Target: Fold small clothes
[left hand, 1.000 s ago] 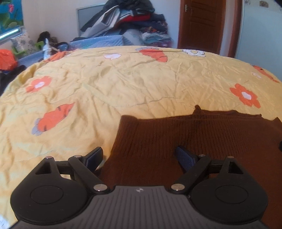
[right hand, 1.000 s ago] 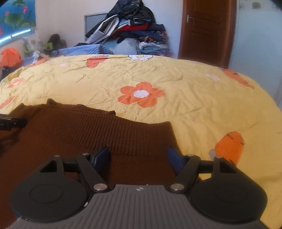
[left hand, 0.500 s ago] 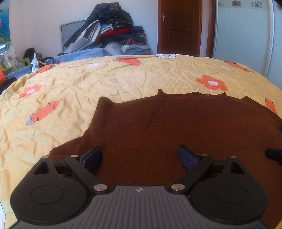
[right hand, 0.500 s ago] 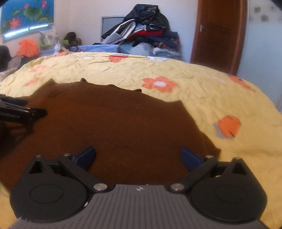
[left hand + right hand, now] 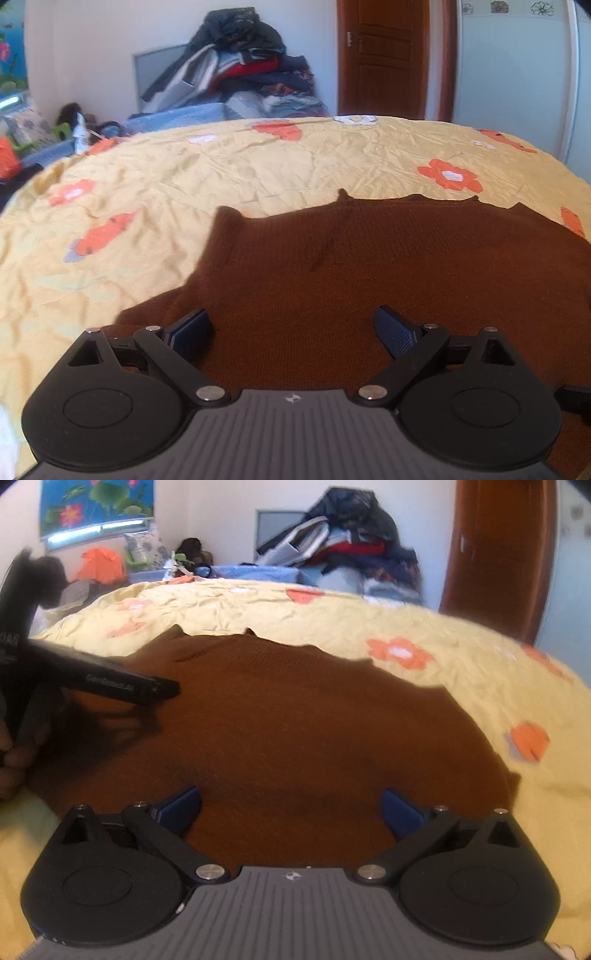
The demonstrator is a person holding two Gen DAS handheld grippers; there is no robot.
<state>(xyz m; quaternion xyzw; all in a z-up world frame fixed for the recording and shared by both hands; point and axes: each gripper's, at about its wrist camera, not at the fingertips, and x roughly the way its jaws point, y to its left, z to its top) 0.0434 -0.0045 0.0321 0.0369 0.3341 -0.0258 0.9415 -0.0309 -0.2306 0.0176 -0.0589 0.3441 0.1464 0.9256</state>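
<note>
A brown knit sweater (image 5: 369,266) lies flat on the yellow flowered bedsheet (image 5: 221,173); it also shows in the right wrist view (image 5: 295,720). My left gripper (image 5: 293,326) is open and empty, raised above the sweater's near left part. My right gripper (image 5: 291,806) is open and empty, raised above the sweater's near right part. The left gripper's body (image 5: 110,681), held by a hand, shows at the left of the right wrist view.
A pile of clothes (image 5: 240,74) is stacked against the far wall beyond the bed. A brown door (image 5: 384,55) stands at the back right. Orange and dark items (image 5: 99,566) lie past the bed's far left side.
Both grippers have pulled back and risen from the sweater's far edge, so more of the sweater is in view. Their jaws have opened wider. The sweater lies still.
</note>
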